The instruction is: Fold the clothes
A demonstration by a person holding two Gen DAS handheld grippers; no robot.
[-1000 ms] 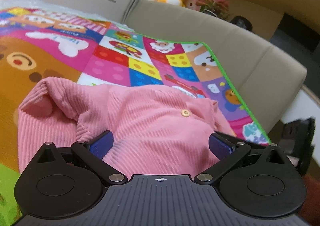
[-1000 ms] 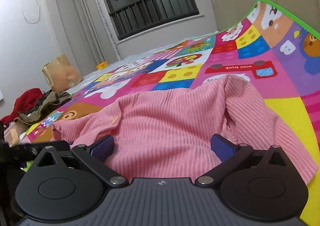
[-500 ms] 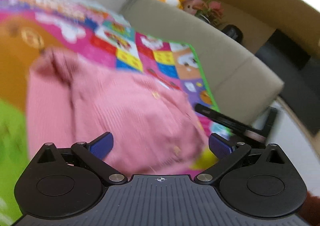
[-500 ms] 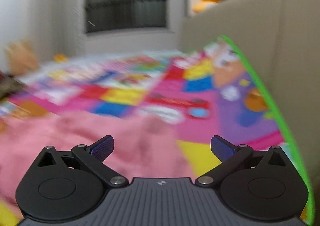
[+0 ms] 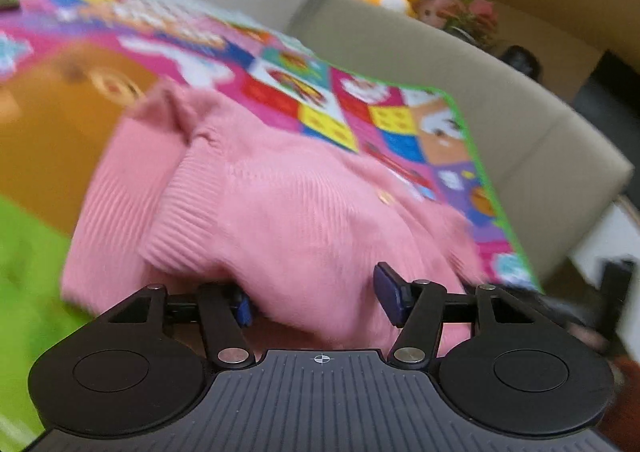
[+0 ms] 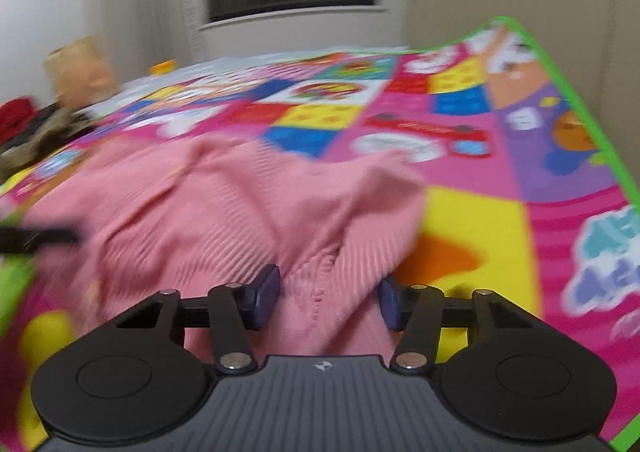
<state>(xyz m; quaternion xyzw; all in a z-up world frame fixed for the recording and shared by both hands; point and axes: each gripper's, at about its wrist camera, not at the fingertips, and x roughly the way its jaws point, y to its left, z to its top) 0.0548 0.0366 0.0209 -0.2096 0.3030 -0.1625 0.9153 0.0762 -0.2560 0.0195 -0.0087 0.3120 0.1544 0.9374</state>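
The pink knit cardigan (image 5: 280,211) is soft, light and floppy, likely to sag. Both jaws are closing: the left hand-held gripper (image 5: 312,296) and right hand-held gripper (image 6: 328,292) each have its near hem, at 6 o'clock, between them, best gathered thickly.

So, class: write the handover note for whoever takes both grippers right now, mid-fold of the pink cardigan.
Left gripper: jaws closing, near edge of the pink cardigan between them.
Right gripper: jaws closing, a bunched fold of the cardigan between them.
Cardigan lies rumpled on the colourful play mat, beside the beige sofa.
Done: both grippers placed at the near edge.
Left: finish gripping, lift, fold over, smooth.
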